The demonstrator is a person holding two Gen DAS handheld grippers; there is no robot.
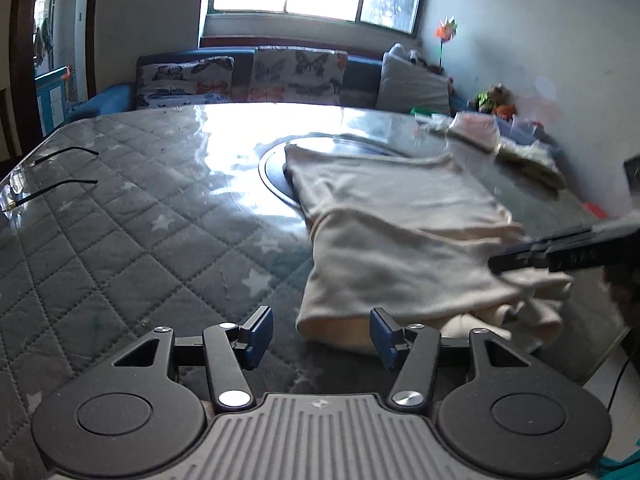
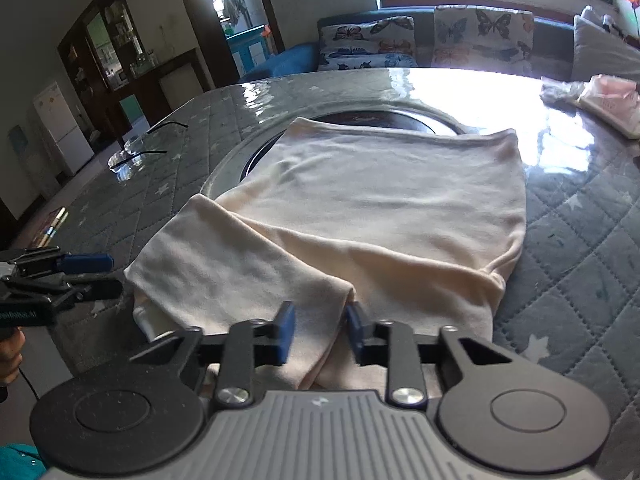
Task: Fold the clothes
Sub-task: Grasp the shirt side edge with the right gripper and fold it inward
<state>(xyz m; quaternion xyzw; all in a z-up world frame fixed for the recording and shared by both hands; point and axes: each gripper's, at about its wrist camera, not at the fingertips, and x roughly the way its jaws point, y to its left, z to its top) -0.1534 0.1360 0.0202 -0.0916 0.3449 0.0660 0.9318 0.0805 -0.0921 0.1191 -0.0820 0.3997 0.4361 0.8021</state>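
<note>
Cream garment (image 2: 380, 208) is lying partly folded on the counter (image 1: 120, 220), its far edge sitting over the dark round inset (image 1: 276, 176) in the middle, one flap doubled over the near half.

Left tool (image 1: 322, 334) is hovering at the garment's near-left corner with jaws standing wide; nothing is sitting between the blue pads (image 1: 262, 334), and the right pad is just beside the fabric's folded edge. In the right wrist view the same tool (image 2: 100, 276) is showing at the left edge, close to the cloth corner.

Right tool (image 2: 320, 338) is sitting low over the garment's near edge, jaws narrow, with a ridge of fabric between the pads (image 2: 286, 338). Can't tell if they're actually pinching it. From the left wrist view that tool (image 1: 496, 262) is coming in from the right, blurred, fingertips close together over the cloth.

Eyeglasses (image 1: 24, 188) are lying on the counter's far-left side, well apart from the garment. Packets (image 1: 480, 132) are sitting at the far right.
</note>
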